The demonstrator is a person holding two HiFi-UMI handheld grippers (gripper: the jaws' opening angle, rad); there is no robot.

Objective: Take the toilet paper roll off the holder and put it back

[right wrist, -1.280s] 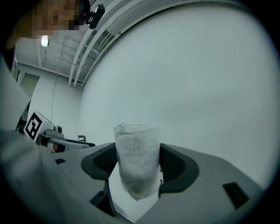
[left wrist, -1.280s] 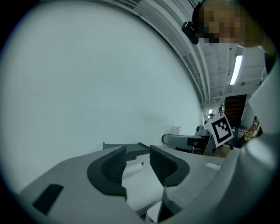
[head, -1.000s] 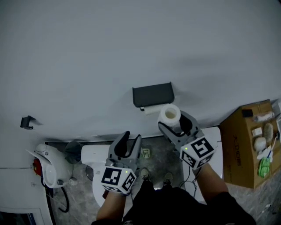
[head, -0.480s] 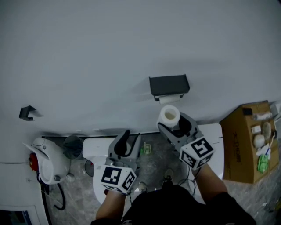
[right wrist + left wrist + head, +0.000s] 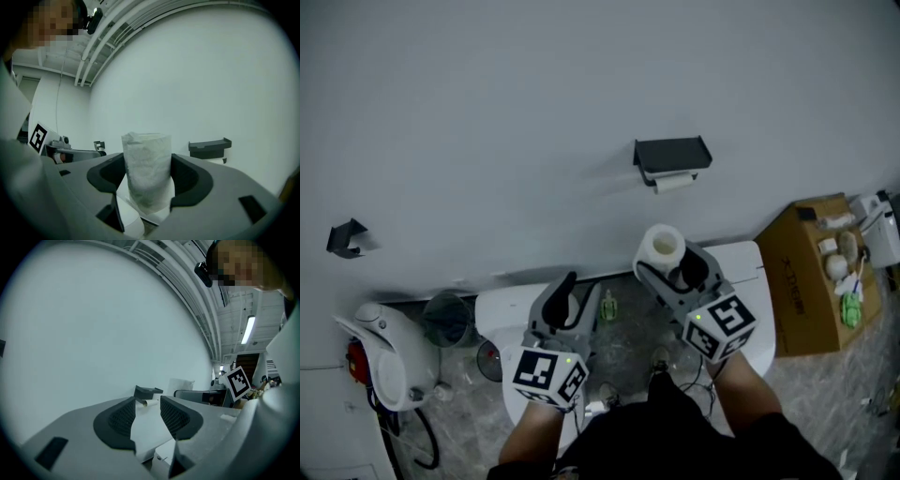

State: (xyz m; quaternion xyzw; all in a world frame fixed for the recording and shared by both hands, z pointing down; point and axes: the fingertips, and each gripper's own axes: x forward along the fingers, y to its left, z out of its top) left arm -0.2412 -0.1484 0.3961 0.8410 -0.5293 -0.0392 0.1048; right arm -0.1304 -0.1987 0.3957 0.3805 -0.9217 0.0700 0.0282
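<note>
A white toilet paper roll [image 5: 661,244] stands upright between the jaws of my right gripper [image 5: 667,259], which is shut on it; in the right gripper view the roll [image 5: 146,173] fills the gap between the pads. The dark wall holder [image 5: 672,155] hangs on the pale wall well beyond the roll, with a short pale bar or scrap [image 5: 675,184] under it. The same holder [image 5: 209,146] shows right of the roll in the right gripper view. My left gripper [image 5: 581,291] is beside it on the left, open and holding nothing. Its jaws frame the holder [image 5: 147,391] from afar.
A white toilet [image 5: 520,314] lies below my hands by the wall. A cardboard box [image 5: 802,281] with toiletries stands at the right. A white appliance [image 5: 380,361] and a round bin [image 5: 450,319] are at the left. A small black hook [image 5: 345,236] is on the wall.
Both grippers have drawn back from the wall, the right one carrying the roll away from the holder. The holder now sits farther up in the head view. Jaws unchanged.
</note>
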